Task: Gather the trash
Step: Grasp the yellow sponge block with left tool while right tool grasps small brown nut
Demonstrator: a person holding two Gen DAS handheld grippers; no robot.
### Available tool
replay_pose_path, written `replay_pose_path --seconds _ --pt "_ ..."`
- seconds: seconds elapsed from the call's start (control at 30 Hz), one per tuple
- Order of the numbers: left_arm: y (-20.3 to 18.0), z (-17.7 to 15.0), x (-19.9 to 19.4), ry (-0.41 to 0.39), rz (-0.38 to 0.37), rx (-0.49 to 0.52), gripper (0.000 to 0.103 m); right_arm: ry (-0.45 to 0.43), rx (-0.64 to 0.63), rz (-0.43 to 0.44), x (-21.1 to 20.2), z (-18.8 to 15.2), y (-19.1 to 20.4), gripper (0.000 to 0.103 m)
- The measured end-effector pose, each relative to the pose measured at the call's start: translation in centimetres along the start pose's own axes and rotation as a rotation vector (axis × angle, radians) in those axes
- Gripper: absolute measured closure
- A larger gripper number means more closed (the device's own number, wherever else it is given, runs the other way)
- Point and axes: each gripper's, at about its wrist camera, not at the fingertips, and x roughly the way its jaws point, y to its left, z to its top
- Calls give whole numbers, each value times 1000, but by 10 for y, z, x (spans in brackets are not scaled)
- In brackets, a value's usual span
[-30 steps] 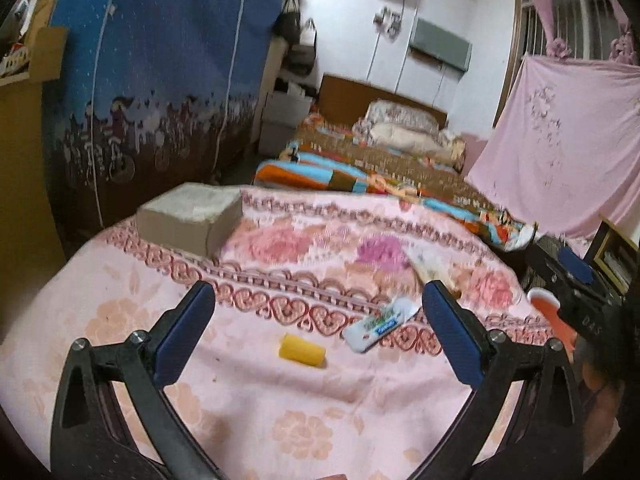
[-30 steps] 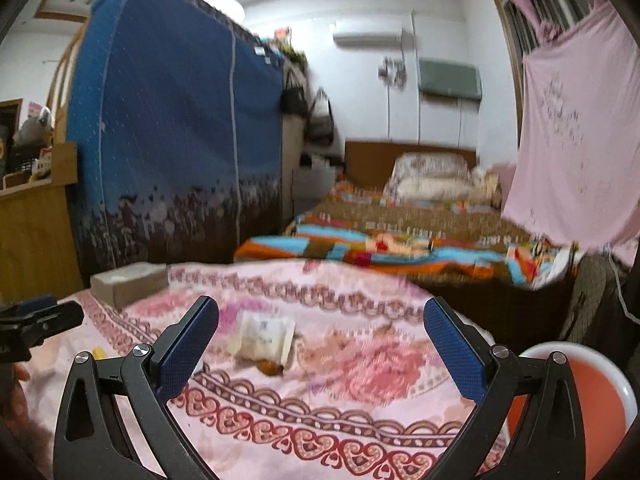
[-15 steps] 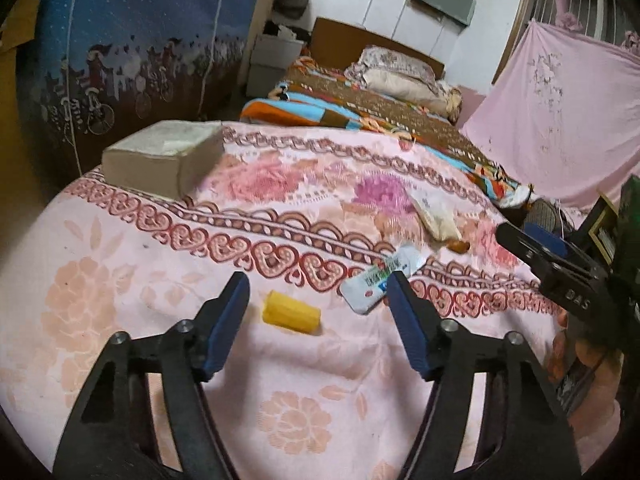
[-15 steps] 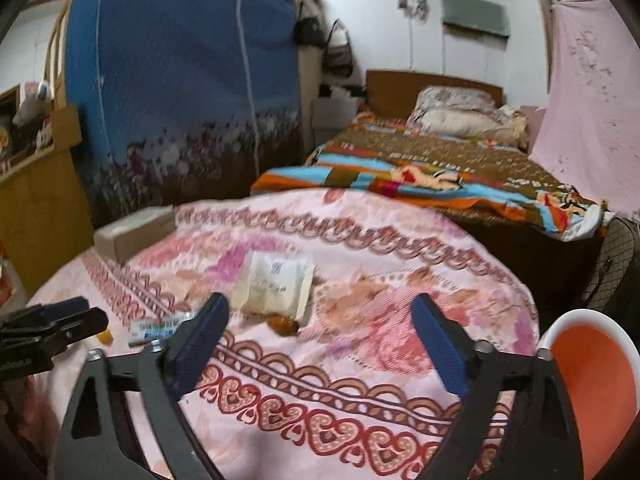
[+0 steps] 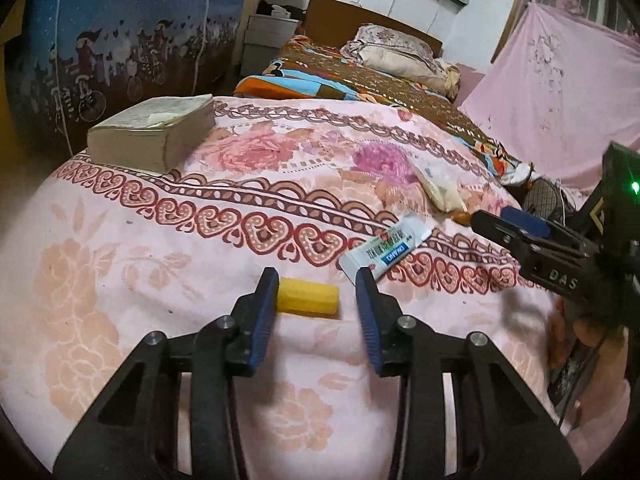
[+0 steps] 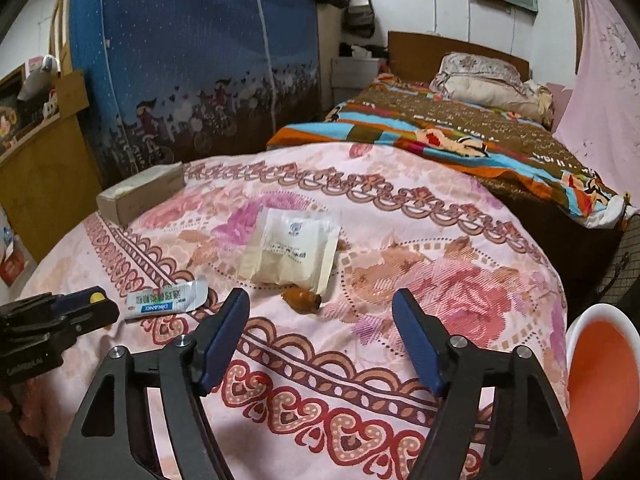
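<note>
Yellow piece (image 5: 308, 297) between closing left gripper (image 5: 316, 280) jaws, pink bedspread (image 5: 200, 240)

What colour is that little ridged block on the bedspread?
Yellow; the little ridged block shows best in the left wrist view.

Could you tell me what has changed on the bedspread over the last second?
Both grippers tipped down toward the bedspread. The left gripper has been closing around the yellow piece, with a gap still on one side. The right gripper has been closing toward the brown scrap, nothing between its fingers. All the trash lies where it was.
</note>
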Motion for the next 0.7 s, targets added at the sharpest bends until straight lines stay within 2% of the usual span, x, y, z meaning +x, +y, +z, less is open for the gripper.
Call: replay_pose_path --seconds 0.1,0.13,0.3,0.53,0.63,0.7 --pt "-2 -2 0 3 -2 14 80 41 -11 11 9 1 3 40" --pt "-3 -3 -1 3 -4 20 80 52 -14 18 12 1 4 46" --pt "-2 -3 -1 4 -14 20 77 109 -23 31 29 6 6 55" --pt "-3 -3 -1 4 -25 18 80 116 -36 25 32 6 10 74" --pt "-5 -4 -1 0 -16 28 86 105 -45 18 30 6 11 84" --pt "-5 -5 -2 -3 -17 32 90 94 -49 15 28 5 13 86"
